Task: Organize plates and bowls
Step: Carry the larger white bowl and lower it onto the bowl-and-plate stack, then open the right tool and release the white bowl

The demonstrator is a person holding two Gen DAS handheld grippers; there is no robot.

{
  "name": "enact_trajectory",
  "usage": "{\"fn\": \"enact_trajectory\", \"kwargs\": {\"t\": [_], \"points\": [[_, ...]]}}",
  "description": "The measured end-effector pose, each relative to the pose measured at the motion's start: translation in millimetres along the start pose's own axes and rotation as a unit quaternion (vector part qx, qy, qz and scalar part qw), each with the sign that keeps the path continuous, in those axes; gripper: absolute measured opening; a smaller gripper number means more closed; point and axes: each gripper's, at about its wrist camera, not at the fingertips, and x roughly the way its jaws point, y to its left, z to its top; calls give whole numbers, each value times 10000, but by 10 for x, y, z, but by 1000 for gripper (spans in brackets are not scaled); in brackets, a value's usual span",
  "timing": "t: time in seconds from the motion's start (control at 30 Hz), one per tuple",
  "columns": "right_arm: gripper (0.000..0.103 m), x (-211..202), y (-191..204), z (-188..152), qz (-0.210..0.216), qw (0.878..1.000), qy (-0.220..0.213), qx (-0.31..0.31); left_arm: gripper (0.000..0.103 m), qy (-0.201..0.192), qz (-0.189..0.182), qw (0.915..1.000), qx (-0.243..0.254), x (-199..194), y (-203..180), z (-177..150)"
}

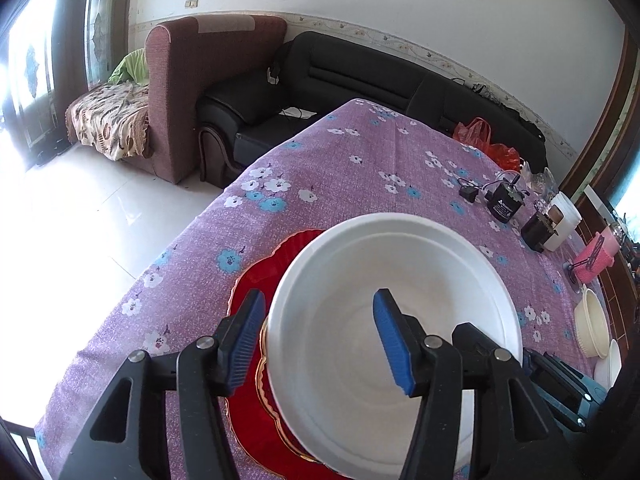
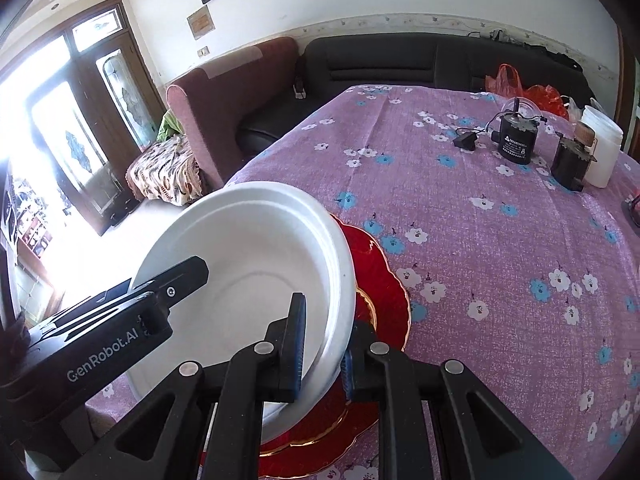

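— Straddling the near rim of the white bowl (image 1: 394, 320), my left gripper (image 1: 320, 340) has its blue-padded fingers (image 1: 390, 340) spread wide, one outside the wall and one over the hollow, neither pressing on it.

— And your right one?

— My right gripper (image 2: 322, 354) is clamped on that same bowl (image 2: 248, 280) at its right edge: one finger inside, the other outside, the rim pinched between the pads. From that camera the bowl sits tilted, its left side raised.

— Where does the bowl stand?

— Over the red plate (image 1: 262, 276), a scalloped dish with a gold edge, which lies flat on the purple flowered tablecloth (image 1: 340, 168) near the table's front-left corner. Whether the bowl's base touches the plate (image 2: 380, 280), I cannot tell.

— What else is on the table?

— Well apart, toward the far right: a black cylindrical device (image 2: 516, 136) with a cord and small black adapter (image 2: 465, 142), a dark can (image 2: 570, 166) just beside a white jar (image 2: 602, 150), and an orange plastic bag (image 2: 524, 88) at the far edge. The left camera also catches a pink basket (image 1: 596, 256) and cream bowls (image 1: 592, 328) at the right margin.

— And beyond?

— A black sofa (image 1: 360, 76) and a brown armchair (image 1: 192, 92) against the white wall.
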Motion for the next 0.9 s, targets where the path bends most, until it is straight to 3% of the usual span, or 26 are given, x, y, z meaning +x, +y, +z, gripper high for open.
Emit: {"fn": "enact_trajectory", "kwargs": {"t": [0.1,0.23,0.3,0.43,0.63,0.9], "points": [[24,-14,-21,3,71,9999,-18,91,60,-82,-24,9999,-93,-102,31,13],[56,-70,-31,10,73,9998,-156,142,65,-242,-66,9994,-232,-261,78,-8],[61,-98,-30,11,62,9996,-212,153,66,-333,-79,9990,-281,-353,89,-31],[61,-169,-46,9,73,9993,-295,216,69,-443,-160,9979,-445,-529,126,-87],[61,-435,-171,-25,103,9976,-569,384,84,-588,-281,9961,-596,-788,98,-203],[64,-737,-367,-285,6,9965,-735,395,89,-816,-240,9963,-100,-1006,-312,-474]]}}
